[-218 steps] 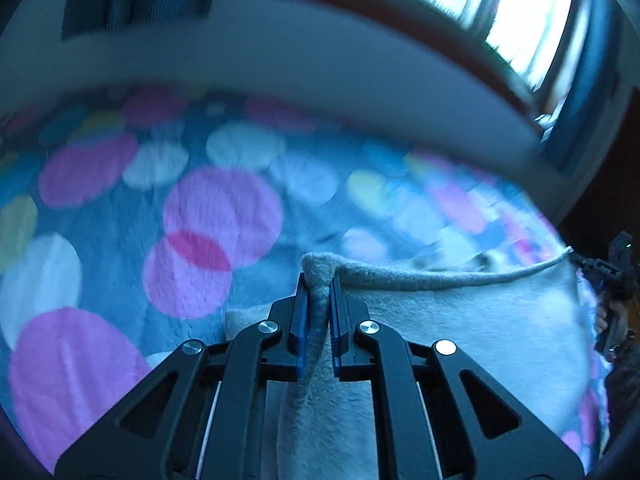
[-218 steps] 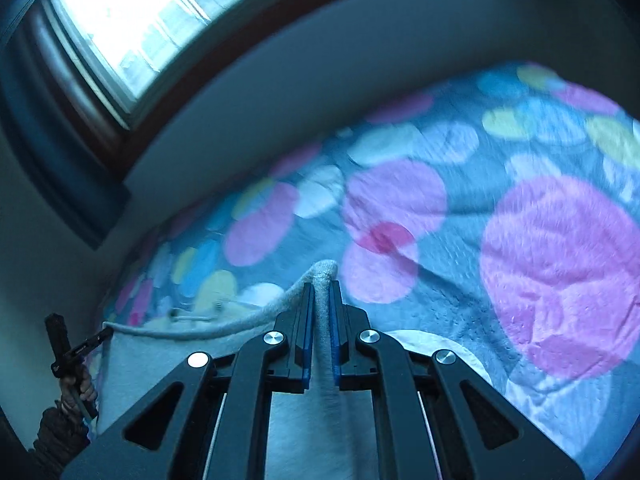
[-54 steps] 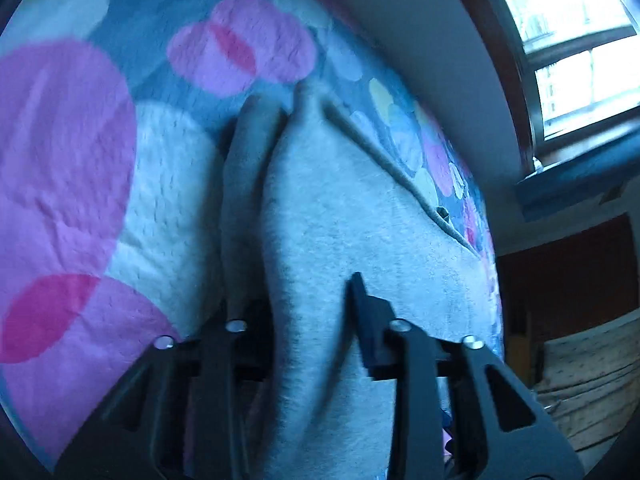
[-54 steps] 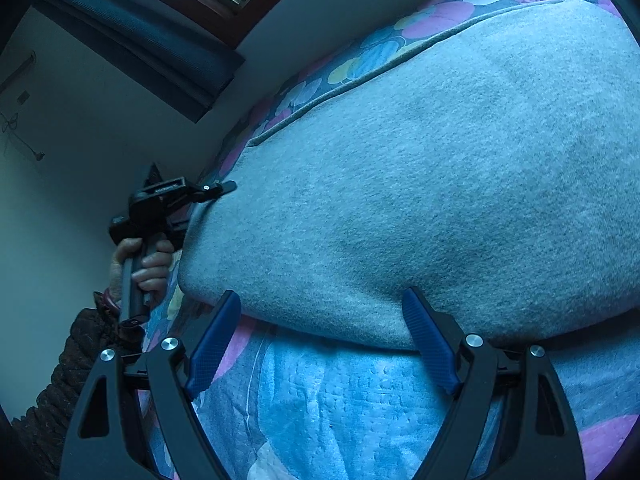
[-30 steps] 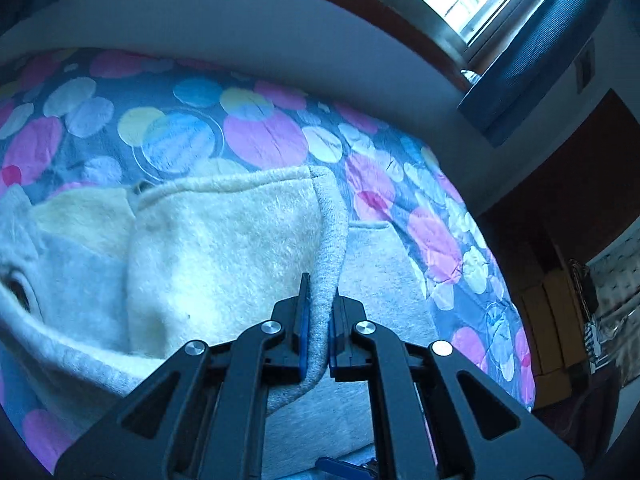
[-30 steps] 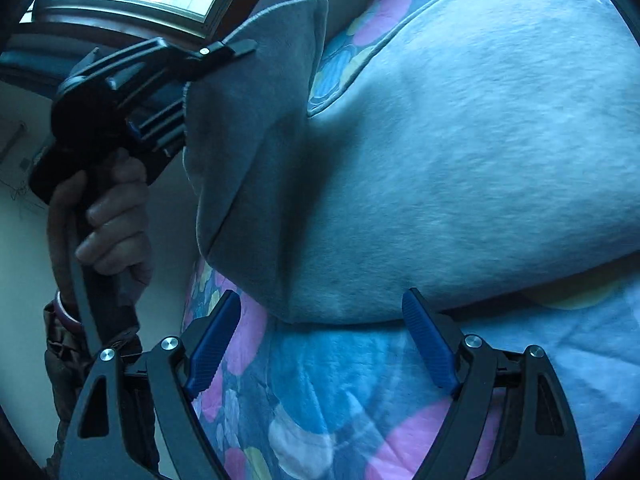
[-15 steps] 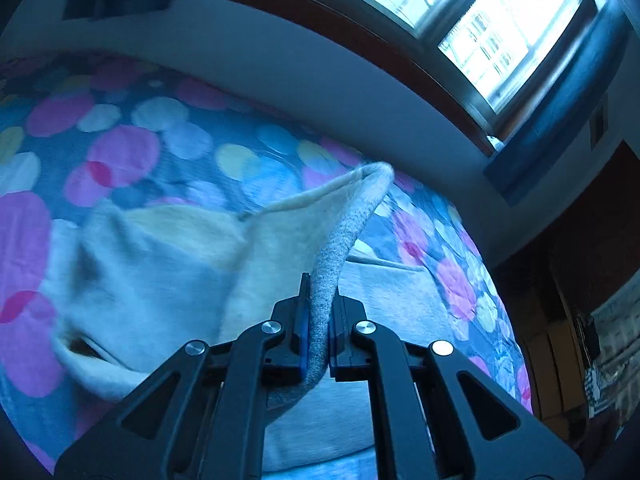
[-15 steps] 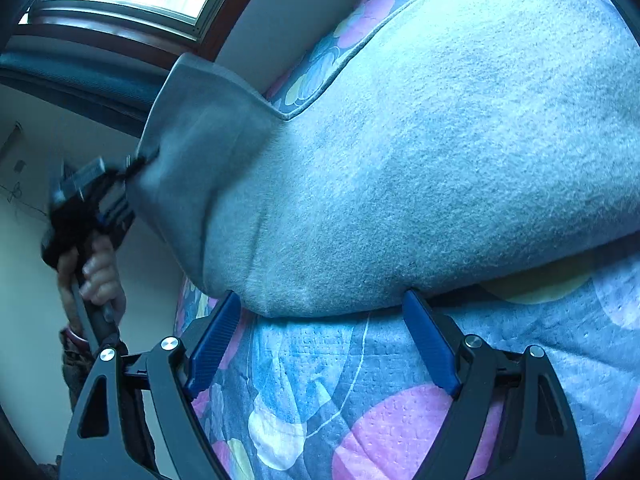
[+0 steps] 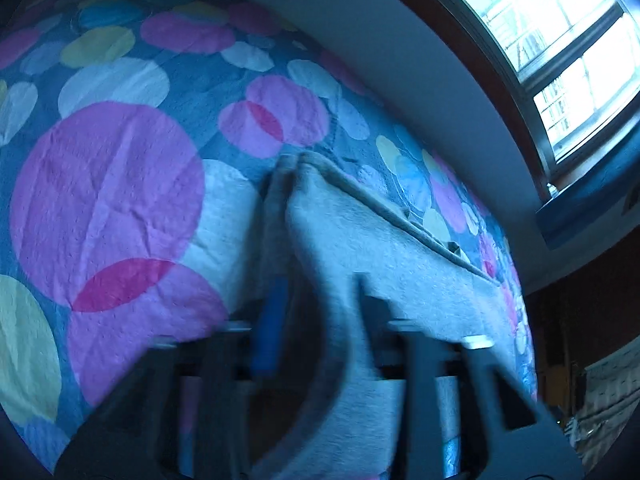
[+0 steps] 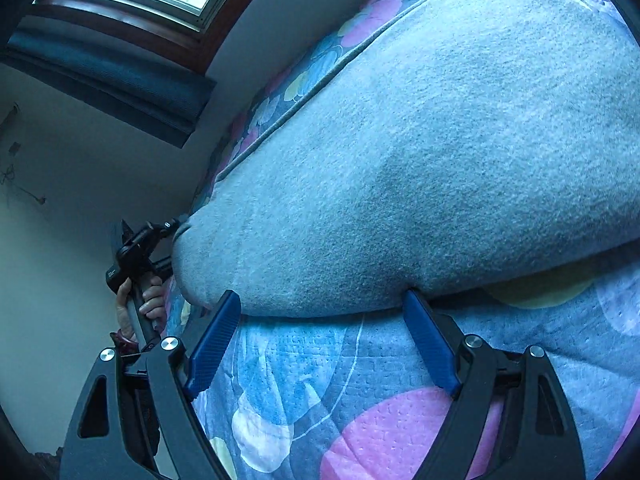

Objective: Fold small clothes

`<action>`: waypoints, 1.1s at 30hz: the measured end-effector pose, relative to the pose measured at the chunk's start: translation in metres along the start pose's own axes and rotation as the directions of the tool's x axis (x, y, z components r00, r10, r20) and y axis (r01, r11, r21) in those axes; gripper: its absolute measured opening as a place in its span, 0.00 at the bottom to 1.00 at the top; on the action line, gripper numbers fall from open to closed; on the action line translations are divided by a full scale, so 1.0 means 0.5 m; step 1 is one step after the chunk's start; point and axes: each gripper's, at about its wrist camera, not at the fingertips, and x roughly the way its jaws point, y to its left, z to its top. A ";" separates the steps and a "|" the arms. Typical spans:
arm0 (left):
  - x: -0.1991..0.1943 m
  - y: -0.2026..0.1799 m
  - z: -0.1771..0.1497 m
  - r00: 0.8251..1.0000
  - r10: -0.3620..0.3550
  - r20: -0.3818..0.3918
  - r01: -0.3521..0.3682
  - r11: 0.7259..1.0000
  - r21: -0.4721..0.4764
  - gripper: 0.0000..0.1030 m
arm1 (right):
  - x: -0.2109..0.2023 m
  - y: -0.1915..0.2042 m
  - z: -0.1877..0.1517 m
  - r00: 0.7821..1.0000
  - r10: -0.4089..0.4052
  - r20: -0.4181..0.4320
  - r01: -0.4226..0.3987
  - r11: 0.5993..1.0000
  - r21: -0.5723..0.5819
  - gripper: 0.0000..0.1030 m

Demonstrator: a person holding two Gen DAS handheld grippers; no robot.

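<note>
A grey fleece garment lies folded on the spotted bedspread. In the left wrist view the garment runs from the middle to the lower right, and a fold of it hangs between the jaws of my left gripper, which are blurred and stand apart. My right gripper is open, its blue pads just at the garment's near folded edge. In the right wrist view the left gripper and the hand that holds it are at the garment's far left corner.
The bedspread with pink, white and yellow circles fills the left. A grey wall and a bright window lie beyond the bed. A dark blue blind hangs under the window in the right wrist view.
My left gripper has brought the lifted garment edge down onto the bed and its jaws have opened. The raised flap has dropped flat. My right gripper has stayed open in place.
</note>
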 end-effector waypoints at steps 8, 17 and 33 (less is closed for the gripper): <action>0.062 0.094 0.025 0.992 -0.106 -0.069 0.098 0.989 -0.110 0.75 | -0.004 0.009 -0.005 1.000 0.001 0.004 -0.001 1.000 -0.008 0.80; 0.207 0.055 0.067 0.951 -0.197 -0.236 0.187 0.980 -0.067 0.70 | 0.004 0.002 -0.005 1.000 -0.004 0.010 0.004 1.000 -0.023 0.80; 0.213 0.042 0.083 0.940 -0.196 -0.281 0.192 0.981 -0.041 0.27 | 0.004 0.015 -0.008 0.999 -0.011 0.032 0.013 0.998 -0.054 0.81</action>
